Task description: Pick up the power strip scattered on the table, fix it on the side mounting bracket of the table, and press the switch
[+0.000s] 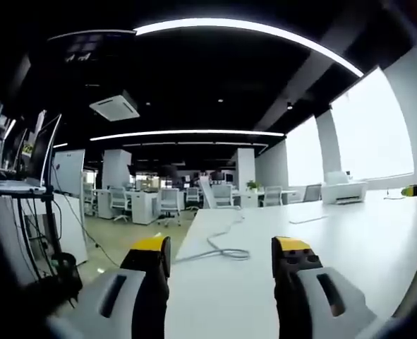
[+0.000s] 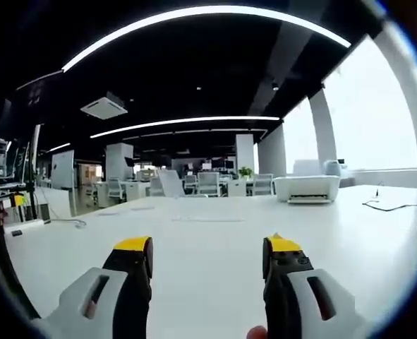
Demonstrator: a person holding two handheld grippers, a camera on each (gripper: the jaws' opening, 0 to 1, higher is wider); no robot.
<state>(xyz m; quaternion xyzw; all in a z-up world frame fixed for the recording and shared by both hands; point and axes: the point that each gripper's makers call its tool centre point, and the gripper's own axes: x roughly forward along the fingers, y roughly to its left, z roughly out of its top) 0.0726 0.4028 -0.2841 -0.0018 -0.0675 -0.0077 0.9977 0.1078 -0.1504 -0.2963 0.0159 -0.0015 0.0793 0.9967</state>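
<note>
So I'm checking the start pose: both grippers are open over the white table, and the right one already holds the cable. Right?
Not quite. The right gripper holds nothing: the right gripper view shows its jaws apart over bare table. The cable lies loose ahead of the open left gripper.

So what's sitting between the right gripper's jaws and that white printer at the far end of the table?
Nothing: in the right gripper view, bare white table runs from the open right gripper to the printer.

Left claw (image 1: pixel 222 256) and right claw (image 2: pixel 207 256) agape, empty.
</note>
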